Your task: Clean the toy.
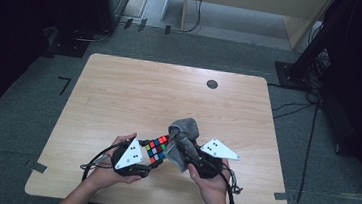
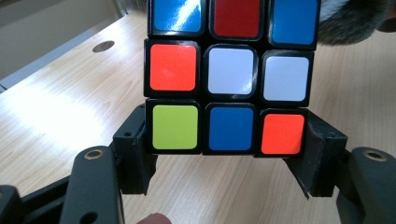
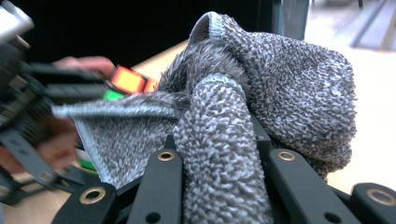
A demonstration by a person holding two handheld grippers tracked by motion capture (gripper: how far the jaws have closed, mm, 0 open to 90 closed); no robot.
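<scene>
Table [image 1: 119, 91]: wood, centre frame, mostly bare. Grey cloth [image 1: 184, 135] bunched lower centre, touching cube; your right gripper [image 1: 177, 141] was clamped on it. Cube [image 1: 157, 148] off table, gripped across its bottom row by your left gripper [image 1: 155, 161]. Wiping looked barely begun; most faces left. Your hands low, grippers angled inward.

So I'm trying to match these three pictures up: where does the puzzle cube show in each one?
High view: the puzzle cube sits low and centre, between the left gripper and the grey cloth.
Left gripper view: it takes up the upper middle, clamped between the jaws.
Right gripper view: an orange and green corner peeks out at the left, behind the cloth.
Shared landmark: the grey cloth, at the top right of the left gripper view.
</scene>
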